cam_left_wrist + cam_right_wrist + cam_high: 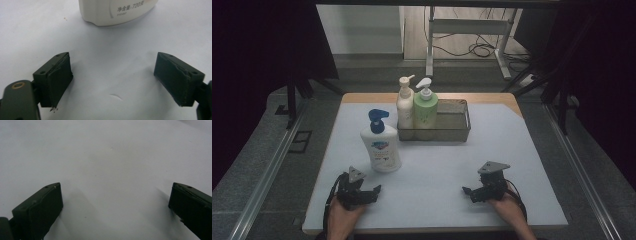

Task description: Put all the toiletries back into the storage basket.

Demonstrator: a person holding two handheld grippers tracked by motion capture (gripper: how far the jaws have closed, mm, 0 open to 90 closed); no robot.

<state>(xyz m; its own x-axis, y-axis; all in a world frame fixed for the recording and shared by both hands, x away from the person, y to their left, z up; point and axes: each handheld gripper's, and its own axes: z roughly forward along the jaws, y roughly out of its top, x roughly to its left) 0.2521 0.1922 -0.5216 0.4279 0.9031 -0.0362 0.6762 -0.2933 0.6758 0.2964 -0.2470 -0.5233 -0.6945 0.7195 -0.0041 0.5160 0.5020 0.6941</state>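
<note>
A white pump bottle with a blue head stands on the pale mat, its base just ahead of my left gripper. That left gripper rests near the front left of the mat, open, nothing between its jaws. At the front right my right gripper is open too, over bare mat. A cream pump bottle and a green pump bottle stand upright in the left end of a dark mesh basket.
The mat covers a wooden table. The basket's right part holds nothing. Metal rails run along both sides. Desk legs and cables lie on the floor beyond.
</note>
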